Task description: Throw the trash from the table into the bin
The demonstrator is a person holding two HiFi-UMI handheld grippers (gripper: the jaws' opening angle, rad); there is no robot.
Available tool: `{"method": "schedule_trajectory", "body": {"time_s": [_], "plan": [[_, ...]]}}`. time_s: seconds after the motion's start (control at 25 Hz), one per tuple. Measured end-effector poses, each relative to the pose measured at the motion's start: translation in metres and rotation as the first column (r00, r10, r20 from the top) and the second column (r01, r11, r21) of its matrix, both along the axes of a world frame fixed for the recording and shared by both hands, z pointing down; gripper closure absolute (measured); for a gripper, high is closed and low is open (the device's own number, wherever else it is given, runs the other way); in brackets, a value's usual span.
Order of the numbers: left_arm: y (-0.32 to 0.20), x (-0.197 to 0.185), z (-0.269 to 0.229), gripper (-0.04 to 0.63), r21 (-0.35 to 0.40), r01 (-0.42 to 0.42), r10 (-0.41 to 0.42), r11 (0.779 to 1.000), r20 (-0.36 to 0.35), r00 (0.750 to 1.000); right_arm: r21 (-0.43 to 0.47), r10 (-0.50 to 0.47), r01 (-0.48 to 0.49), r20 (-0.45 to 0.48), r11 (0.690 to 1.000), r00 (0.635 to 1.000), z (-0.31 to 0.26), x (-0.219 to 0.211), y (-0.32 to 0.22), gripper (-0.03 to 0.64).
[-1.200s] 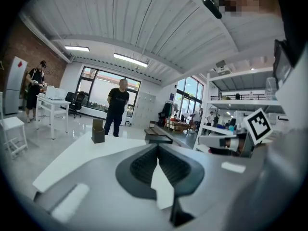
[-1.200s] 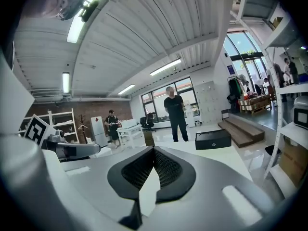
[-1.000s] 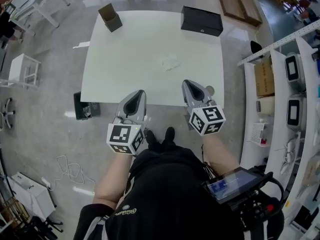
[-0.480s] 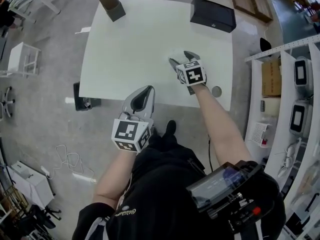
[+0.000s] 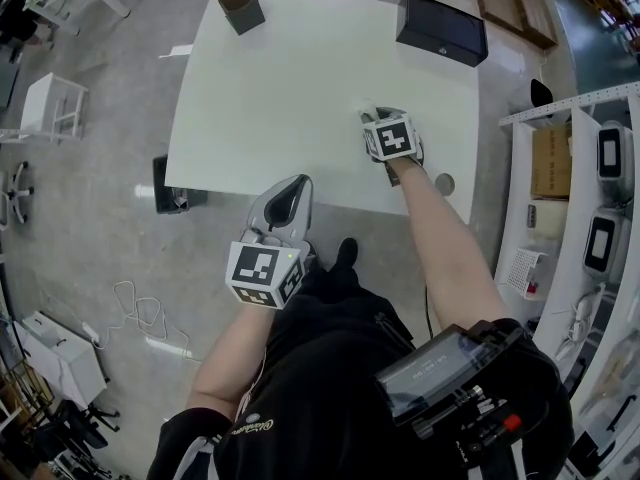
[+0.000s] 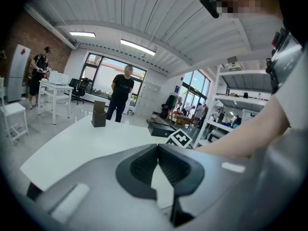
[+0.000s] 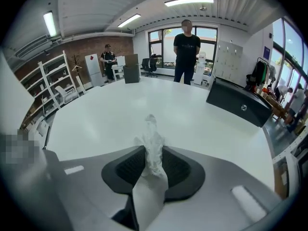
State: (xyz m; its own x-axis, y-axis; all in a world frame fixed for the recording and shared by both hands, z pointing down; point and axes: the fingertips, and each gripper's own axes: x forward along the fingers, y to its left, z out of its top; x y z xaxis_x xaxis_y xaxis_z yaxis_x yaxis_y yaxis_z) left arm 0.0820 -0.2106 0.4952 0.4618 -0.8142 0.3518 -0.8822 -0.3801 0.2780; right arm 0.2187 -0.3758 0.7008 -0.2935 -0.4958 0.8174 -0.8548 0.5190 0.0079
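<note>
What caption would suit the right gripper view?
The right gripper pinches a crumpled white tissue, white table spreading out behind.

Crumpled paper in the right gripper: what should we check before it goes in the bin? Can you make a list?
1. Grip on the paper: ok. The right gripper is shut on the crumpled paper.
2. Paper lifted off the table: cannot tell; the gripper is low over it.
3. Left gripper out of the way: ok. It is shut, empty, off the table's near edge.
4. Nothing close by to knock over: ok. The brown box and black box sit at the far edge.
5. Bin found: cannot tell. A dark container on the floor left of the table may be it.
</note>
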Motion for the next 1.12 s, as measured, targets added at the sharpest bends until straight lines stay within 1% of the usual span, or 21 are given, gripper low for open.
{"method": "schedule_trajectory", "body": {"time_s": [0.08,0.16,0.24,0.32,0.44,0.56,0.68,0.84,0.96,1.12], "plan": [[0.002,0.000,-0.004,0.586,0.008,-0.005,0.005,1.000,0.000,1.000,0.004,0.006,-0.006,0.005,1.000,1.000,-0.003,0.001,0.005,0.528],[0.003,-0.002,-0.009,0.586,0.020,-0.007,0.007,1.000,0.001,1.000,0.023,0.022,-0.023,0.035,0.999,0.999,-0.010,0.001,0.010,0.541],[0.005,-0.005,-0.013,0.586,0.032,-0.004,0.004,0.999,0.003,1.000,0.066,0.032,-0.037,0.075,0.997,0.997,-0.028,-0.001,0.014,0.546],[0.008,-0.009,-0.018,0.586,0.040,0.001,-0.001,0.999,0.001,1.000,0.128,0.030,-0.047,0.129,0.991,0.991,-0.057,-0.003,0.021,0.549],[0.015,-0.014,-0.027,0.586,0.053,0.013,-0.013,0.998,-0.007,1.000,0.225,-0.001,-0.052,0.231,0.973,0.973,-0.111,-0.010,0.044,0.555],[0.020,-0.013,-0.037,0.586,0.072,0.011,-0.010,0.997,-0.009,1.000,0.312,-0.042,-0.062,0.319,0.948,0.947,-0.167,-0.010,0.076,0.557],[0.022,-0.013,-0.046,0.586,0.094,0.003,-0.003,0.996,-0.007,1.000,0.378,-0.066,-0.096,0.394,0.921,0.917,-0.214,-0.006,0.105,0.557],[0.028,-0.014,-0.054,0.586,0.112,0.003,-0.001,0.994,-0.017,1.000,0.395,-0.049,-0.165,0.480,0.904,0.876,-0.245,0.000,0.143,0.558],[0.028,-0.016,-0.059,0.586,0.128,0.011,-0.010,0.992,-0.008,1.000,0.403,-0.057,-0.163,0.480,0.901,0.875,-0.251,-0.002,0.156,0.558],[0.027,-0.015,-0.063,0.586,0.137,0.029,-0.028,0.990,-0.010,1.000,0.412,-0.072,-0.155,0.485,0.898,0.872,-0.254,0.000,0.154,0.560]]}}
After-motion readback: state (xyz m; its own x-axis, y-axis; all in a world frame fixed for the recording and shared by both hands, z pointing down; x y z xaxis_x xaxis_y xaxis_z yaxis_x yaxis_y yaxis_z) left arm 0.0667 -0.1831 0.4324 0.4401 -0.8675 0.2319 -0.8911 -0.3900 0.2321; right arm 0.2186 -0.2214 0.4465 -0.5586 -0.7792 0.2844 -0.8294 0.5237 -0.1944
